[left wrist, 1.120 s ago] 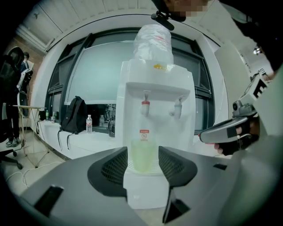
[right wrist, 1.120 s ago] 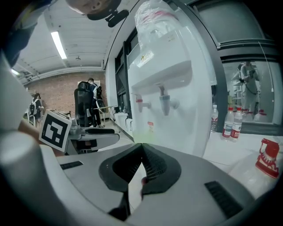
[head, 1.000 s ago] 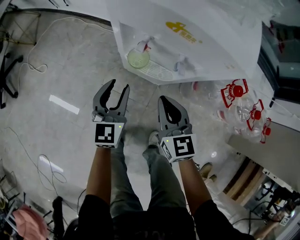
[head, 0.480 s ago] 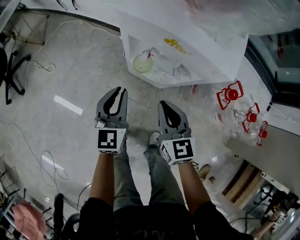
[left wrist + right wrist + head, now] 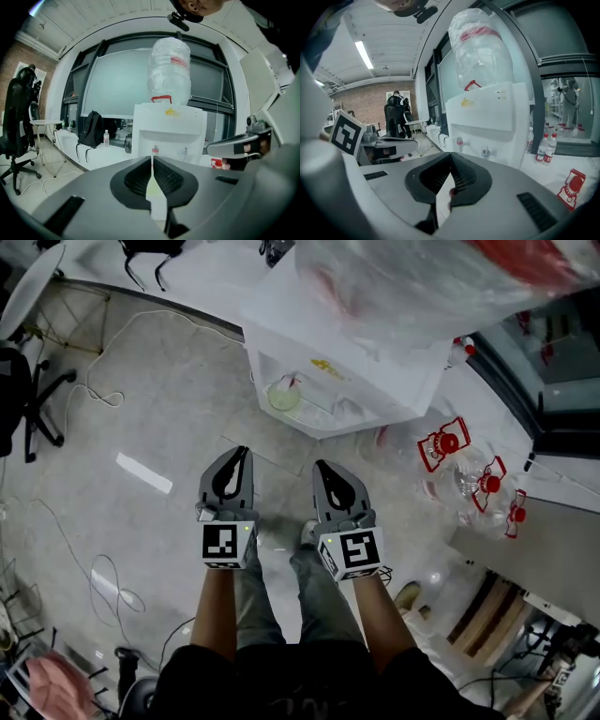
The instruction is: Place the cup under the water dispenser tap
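Hovering both tools side by side over the pale tiled floor (image 5: 169, 409), I have the left gripper (image 5: 242, 454) and the right gripper (image 5: 322, 466) aimed at the white box-shaped water dispenser (image 5: 375, 381). It stands a little way ahead with a big clear plastic bottle (image 5: 412, 277) upended on top. The left gripper's jaws have just been closing and meet tip to tip with nothing between them; its own view shows only a thin slit of the dispenser front through them. The right gripper's jaws are likewise pressed together and empty. The small pale-green translucent cup (image 5: 283, 396) is in neither tool. It sits in the dispenser's recess on the ribbed drip tray (image 5: 319, 413), right beneath the red-handled tap (image 5: 154, 149), with a second, grey tap (image 5: 185, 151) off to the side. I judge that the cup stands where the task wants it, which would explain why both tongs are shut and held clear of the machine rather than reaching in. Clear spare bottles with red handles (image 5: 469, 474) lie on the floor beside the dispenser, well out of my way.
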A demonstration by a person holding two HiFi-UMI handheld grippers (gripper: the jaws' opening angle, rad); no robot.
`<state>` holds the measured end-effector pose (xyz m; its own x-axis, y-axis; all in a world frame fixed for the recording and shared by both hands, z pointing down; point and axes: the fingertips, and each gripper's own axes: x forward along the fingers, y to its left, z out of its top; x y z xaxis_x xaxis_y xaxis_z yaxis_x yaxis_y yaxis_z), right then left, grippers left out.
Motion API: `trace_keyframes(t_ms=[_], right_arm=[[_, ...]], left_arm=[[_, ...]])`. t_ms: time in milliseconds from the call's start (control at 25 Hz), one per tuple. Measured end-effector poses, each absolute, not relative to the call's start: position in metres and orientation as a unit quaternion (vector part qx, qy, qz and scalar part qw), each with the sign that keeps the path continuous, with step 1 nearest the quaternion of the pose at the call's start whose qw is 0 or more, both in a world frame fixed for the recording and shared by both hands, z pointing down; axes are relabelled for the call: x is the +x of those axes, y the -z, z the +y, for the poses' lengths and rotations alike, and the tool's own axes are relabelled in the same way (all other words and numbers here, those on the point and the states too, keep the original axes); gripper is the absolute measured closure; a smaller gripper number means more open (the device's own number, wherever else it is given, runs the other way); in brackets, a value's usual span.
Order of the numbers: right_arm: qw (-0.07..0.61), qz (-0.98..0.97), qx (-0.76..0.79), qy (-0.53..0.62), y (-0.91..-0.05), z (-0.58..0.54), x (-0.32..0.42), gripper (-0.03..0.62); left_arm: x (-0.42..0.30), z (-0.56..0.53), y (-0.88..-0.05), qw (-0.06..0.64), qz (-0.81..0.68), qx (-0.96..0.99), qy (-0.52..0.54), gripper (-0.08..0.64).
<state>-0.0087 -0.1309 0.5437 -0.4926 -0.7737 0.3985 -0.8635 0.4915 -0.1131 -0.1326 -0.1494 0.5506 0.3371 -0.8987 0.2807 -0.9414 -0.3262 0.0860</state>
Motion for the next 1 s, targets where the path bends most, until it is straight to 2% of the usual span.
trace_keyframes(t_ms=[1000], right_arm=[[0.117, -0.852, 0.498, -0.112, -0.385, -0.142, -0.002, 0.578]], left_arm=[[-0.144, -0.125, -0.405, 0.132, -0.59, 0.791, -0.093, 0.541]])
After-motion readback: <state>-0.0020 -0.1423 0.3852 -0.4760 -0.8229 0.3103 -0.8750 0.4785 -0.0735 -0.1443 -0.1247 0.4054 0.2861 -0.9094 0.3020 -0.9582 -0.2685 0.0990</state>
